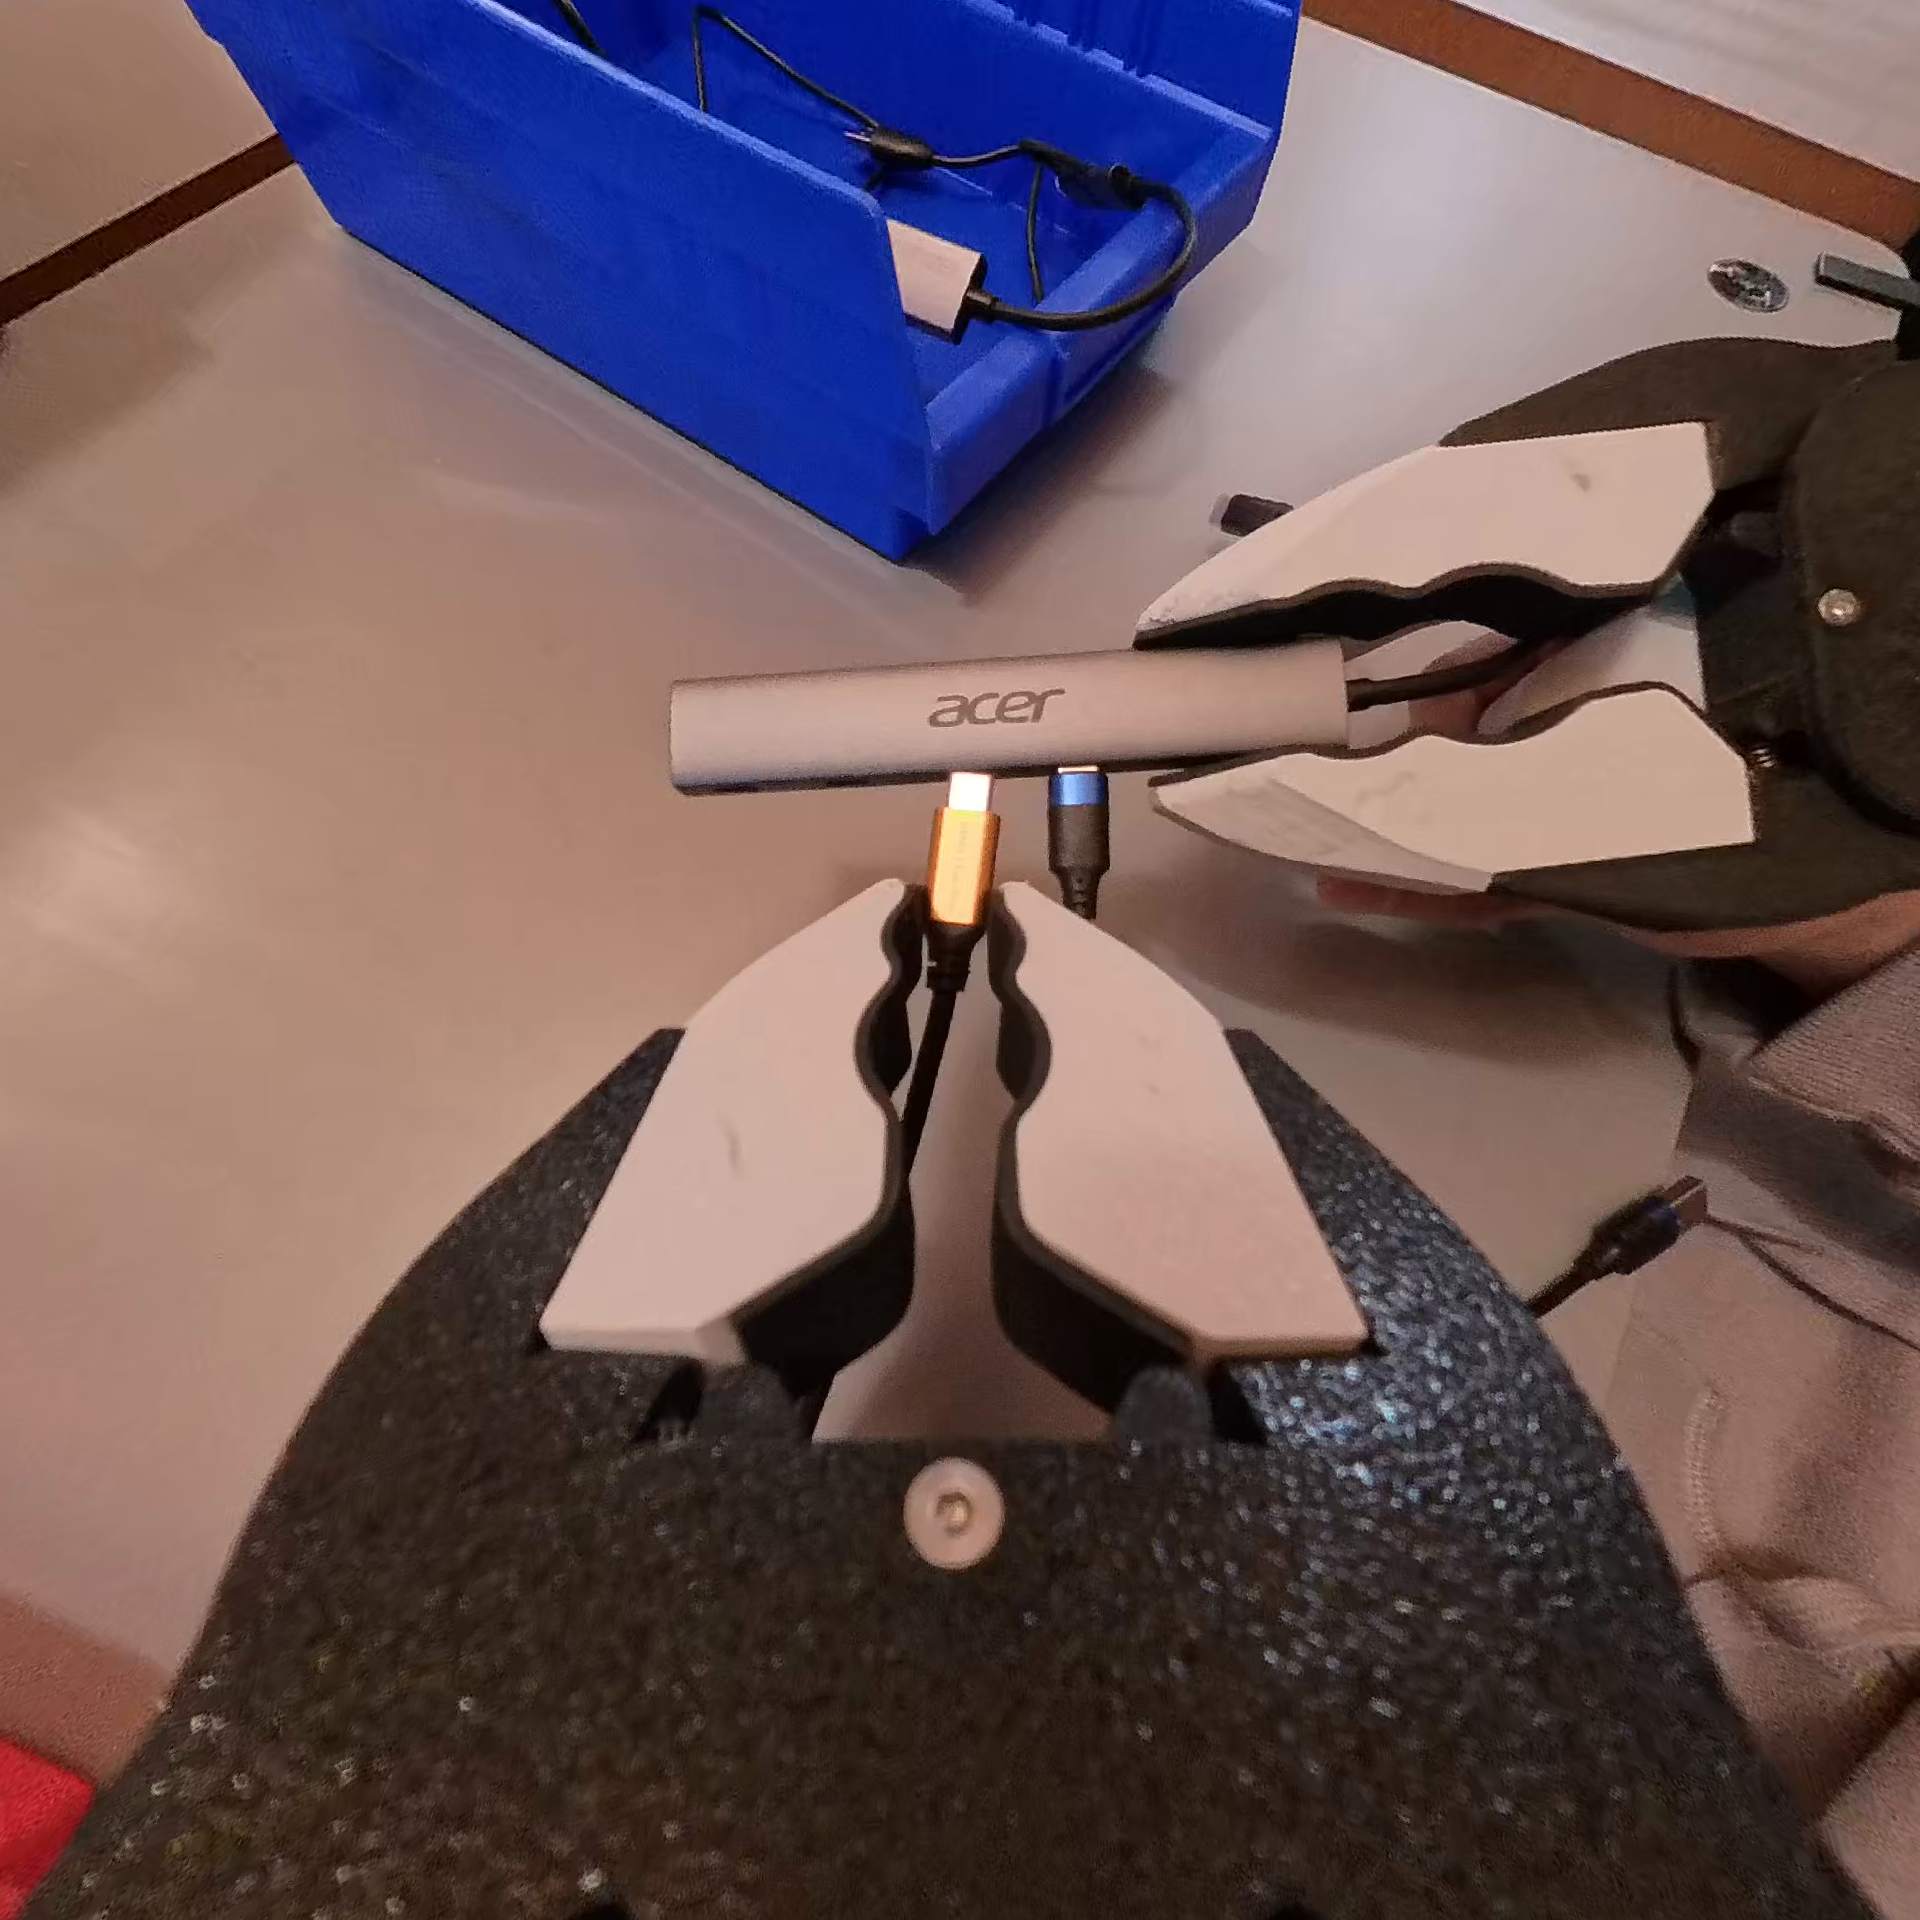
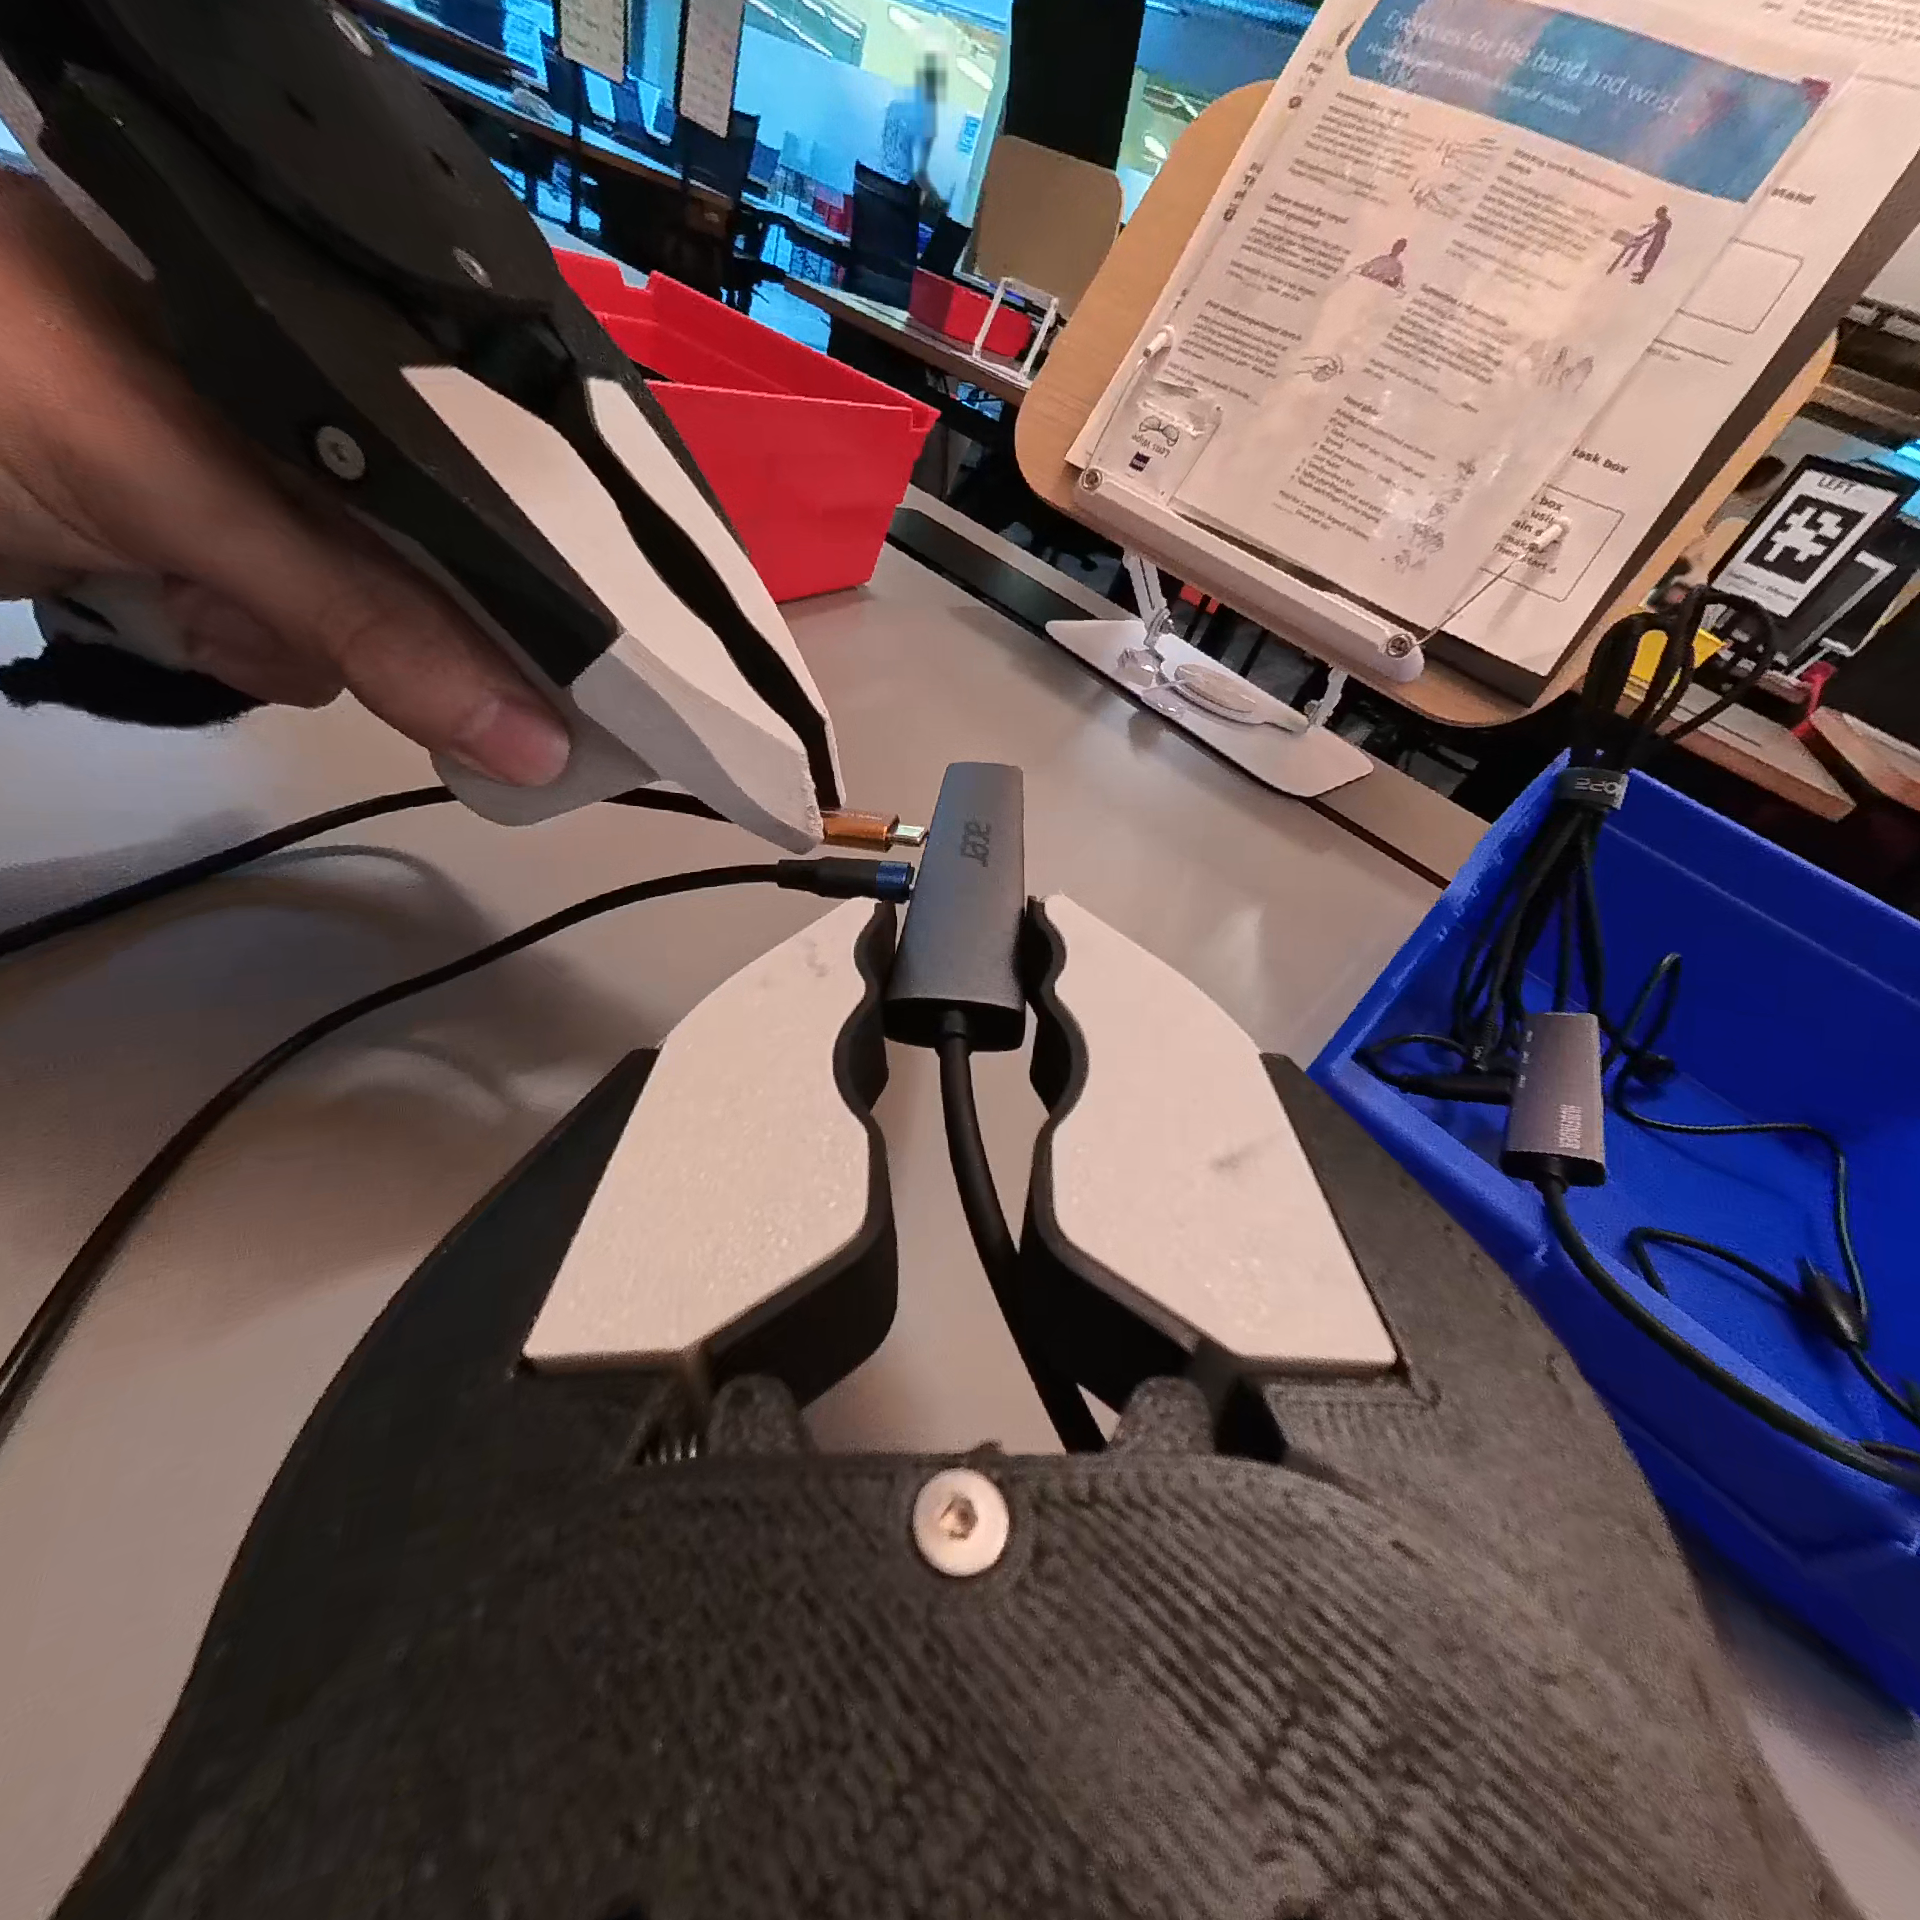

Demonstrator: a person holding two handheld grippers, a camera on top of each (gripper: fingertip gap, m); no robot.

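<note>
My right gripper (image 2: 958, 914) is shut on the cable end of a slim grey USB hub (image 2: 961, 914) and holds it above the table; it also shows in the left wrist view (image 1: 1153, 717), with the hub (image 1: 997, 717) lying crosswise. My left gripper (image 1: 948, 894) is shut on an orange-gold plug (image 1: 964, 857) with a black cable. The plug's silver tip meets the hub's side edge. In the right wrist view the plug (image 2: 864, 828) stands just left of the hub. A blue-collared black plug (image 1: 1078, 816) sits in the hub beside it.
A blue bin (image 1: 727, 270) with cables and a small grey adapter (image 1: 930, 275) stands behind the hub. In the right wrist view a red bin (image 2: 790, 457) and a document stand (image 2: 1455, 343) stand at the back. A loose blue plug (image 1: 1652, 1221) lies at right. My hands' fingertips stand some 5 centimetres from each other.
</note>
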